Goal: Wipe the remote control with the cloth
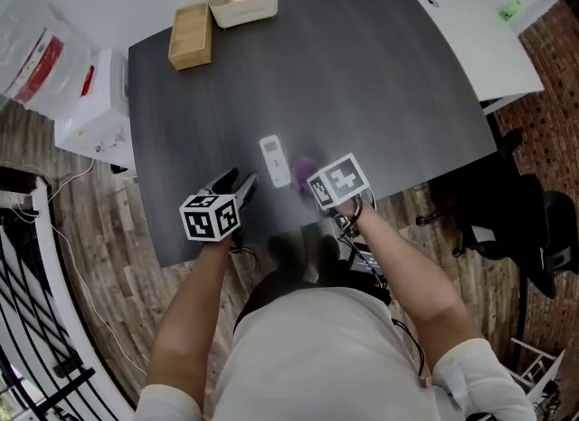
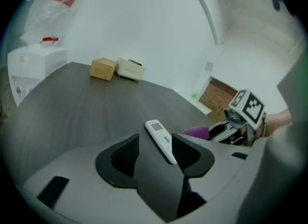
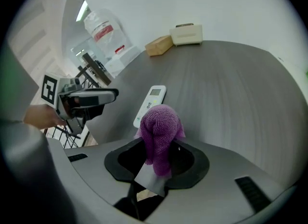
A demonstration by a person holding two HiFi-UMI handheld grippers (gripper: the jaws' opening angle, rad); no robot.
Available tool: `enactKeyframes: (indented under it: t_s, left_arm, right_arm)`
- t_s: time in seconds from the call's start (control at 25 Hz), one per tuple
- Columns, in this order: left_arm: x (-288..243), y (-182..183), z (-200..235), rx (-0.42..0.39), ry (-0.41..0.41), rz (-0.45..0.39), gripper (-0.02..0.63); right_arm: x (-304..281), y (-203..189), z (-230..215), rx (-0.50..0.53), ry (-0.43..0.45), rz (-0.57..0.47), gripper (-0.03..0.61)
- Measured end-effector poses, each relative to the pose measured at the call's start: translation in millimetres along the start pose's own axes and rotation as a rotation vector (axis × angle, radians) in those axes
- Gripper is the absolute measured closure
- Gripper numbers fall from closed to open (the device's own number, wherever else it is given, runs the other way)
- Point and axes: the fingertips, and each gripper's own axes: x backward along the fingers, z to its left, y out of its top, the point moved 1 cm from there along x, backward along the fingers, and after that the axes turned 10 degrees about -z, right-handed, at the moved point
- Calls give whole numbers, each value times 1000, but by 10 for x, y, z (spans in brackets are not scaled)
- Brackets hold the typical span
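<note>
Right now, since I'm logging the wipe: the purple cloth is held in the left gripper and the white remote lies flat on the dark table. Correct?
Wrong gripper. The purple cloth is held in the right gripper, as the right gripper view shows; the left gripper is open, gripping nothing. The white remote does lie flat on the dark table.

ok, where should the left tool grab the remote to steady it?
Probably pinch the remote across its narrow width at the near, button end, left tool coming low from the left. It lies flat, and the cloth occupies its right side.
</note>
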Motion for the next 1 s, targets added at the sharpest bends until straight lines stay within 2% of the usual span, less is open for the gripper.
enactKeyframes:
  t_s: [0.08, 0.12, 0.16, 0.2, 0.32, 0.36, 0.4, 0.44, 0.56, 0.6, 0.64, 0.72, 0.76, 0.8, 0.88, 0.92, 1.0]
  left_arm:
    - [-61, 67, 99, -123, 112, -28, 416]
    - [-64, 154, 141, -146, 156, -76, 417]
    - [-54, 263, 176, -118, 184, -143, 422]
    - [-26, 380, 209, -37, 197, -226, 439]
    - [140, 673, 348, 332, 204, -510, 454]
    - [186, 747, 378, 406, 193, -585, 457]
    - [213, 817, 376, 409, 176, -633, 457]
    - [222, 887, 335, 330, 158, -652, 457]
    - [176, 1024, 86, -86, 106, -587, 456]
    - [158, 1022, 30, -146, 84, -564, 456]
    - [132, 992, 5, -120, 52, -547, 457]
    - [5, 806, 15, 75, -27, -473, 460]
    - [-85, 640, 30, 155, -55, -391, 470]
    - [-168, 445, 43, 195, -65, -289, 476]
    - [-257, 85, 58, 214, -60, -108, 489]
    - [-273, -44, 55, 228, -60, -54, 491]
    - [-297, -183, 27, 255, -72, -9, 491]
  right_arm:
    - [-70, -75, 38, 19, 5, 33, 457]
    - [-89, -101, 57, 25, 8, 42, 457]
    - [-100, -114, 74, 30, 12, 46, 457]
    - [-103, -118, 88, 33, 16, 46, 457]
    - [-90, -121, 109, 35, 25, 35, 457]
    - [-83, -118, 114, 37, 27, 28, 457]
    - [-77, -112, 120, 45, 28, 20, 457]
    - [-73, -106, 128, 57, 28, 14, 457]
    - [-71, -86, 163, 77, 34, 3, 457]
    - [-74, -83, 176, 76, 36, 1, 457]
    - [-80, -84, 184, 74, 39, 0, 457]
    - [-97, -85, 176, 67, 40, 0, 457]
    - [-104, -87, 164, 61, 39, 1, 457]
    - [-110, -91, 154, 54, 38, 3, 457]
    - [-118, -107, 146, 40, 40, 10, 457]
    - [-121, -114, 147, 36, 43, 13, 457]
    - [-130, -122, 149, 32, 49, 15, 457]
